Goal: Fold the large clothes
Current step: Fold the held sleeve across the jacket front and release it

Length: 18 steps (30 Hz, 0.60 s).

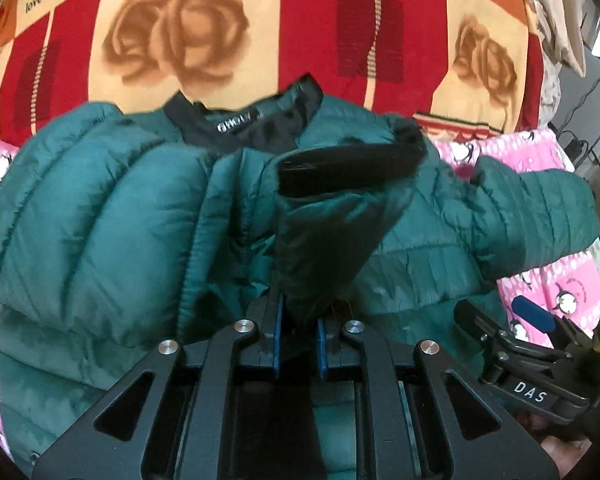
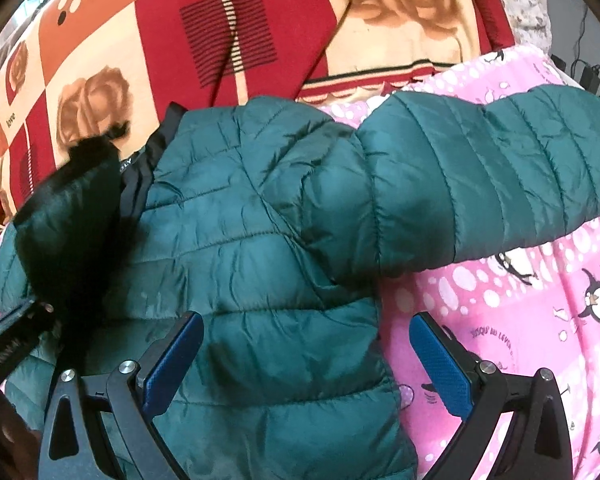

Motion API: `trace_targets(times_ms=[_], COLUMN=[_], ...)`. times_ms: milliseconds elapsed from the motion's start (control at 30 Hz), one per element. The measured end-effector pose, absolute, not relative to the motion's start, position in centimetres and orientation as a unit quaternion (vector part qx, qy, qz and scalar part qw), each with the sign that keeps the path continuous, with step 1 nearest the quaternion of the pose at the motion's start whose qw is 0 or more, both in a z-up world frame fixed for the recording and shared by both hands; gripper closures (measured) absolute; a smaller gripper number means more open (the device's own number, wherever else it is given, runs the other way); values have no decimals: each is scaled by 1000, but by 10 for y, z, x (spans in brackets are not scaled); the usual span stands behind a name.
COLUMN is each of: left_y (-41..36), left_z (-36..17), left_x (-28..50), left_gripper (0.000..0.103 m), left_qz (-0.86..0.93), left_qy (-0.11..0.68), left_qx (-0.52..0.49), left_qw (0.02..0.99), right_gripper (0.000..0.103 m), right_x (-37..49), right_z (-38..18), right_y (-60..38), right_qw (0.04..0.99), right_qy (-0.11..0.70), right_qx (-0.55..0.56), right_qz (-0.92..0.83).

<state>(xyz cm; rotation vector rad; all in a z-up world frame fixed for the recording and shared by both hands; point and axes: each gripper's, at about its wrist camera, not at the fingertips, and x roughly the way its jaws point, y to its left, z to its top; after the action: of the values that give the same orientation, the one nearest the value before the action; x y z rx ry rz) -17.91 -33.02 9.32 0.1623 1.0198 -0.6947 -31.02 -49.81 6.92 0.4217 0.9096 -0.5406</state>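
Note:
A teal quilted puffer jacket [image 1: 100, 208] lies on a pink penguin blanket, collar pointing away; it also shows in the right wrist view [image 2: 260, 220]. My left gripper [image 1: 300, 320] is shut on the jacket's left sleeve near its black cuff [image 1: 348, 168] and holds it lifted over the jacket's chest. That lifted sleeve shows dark and blurred at the left of the right wrist view [image 2: 72, 216]. My right gripper [image 2: 306, 360] is open and empty, its jaws straddling the jacket's right side edge. The right sleeve [image 2: 500, 184] lies stretched out to the right.
The pink penguin blanket [image 2: 540, 320] covers the bed under the jacket. A red and cream rose-patterned blanket [image 1: 220, 20] lies beyond the collar. Cables and clutter sit at the far right [image 1: 580, 140]. The right gripper shows at the lower right of the left wrist view [image 1: 540, 340].

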Motion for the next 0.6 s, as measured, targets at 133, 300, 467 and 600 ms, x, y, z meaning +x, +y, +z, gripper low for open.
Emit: trace_targets(times_ms=[133,300,467,600], left_y=[-325,-299,-256,-214], left_z=[91,112,137,149], left_x=[-178,-182,-178,-160], left_gripper=[63,35,34,34], left_qz=[-346,-366,-350,-304], left_qy=[500,495,466,430], left_qx=[46,8,21,37], left_qw=[792,788,812,849], right_gripper=[1,1,1,1], right_x=[-314,-318,-314,-297], right_z=[69,78,93,95], right_y=[-501,-496,-482,-468], right_qw=[840,842,852,858], right_qy=[426,419,405,406], right_qx=[224,231,228,227], right_qz=[-252,-248,-241,-218])
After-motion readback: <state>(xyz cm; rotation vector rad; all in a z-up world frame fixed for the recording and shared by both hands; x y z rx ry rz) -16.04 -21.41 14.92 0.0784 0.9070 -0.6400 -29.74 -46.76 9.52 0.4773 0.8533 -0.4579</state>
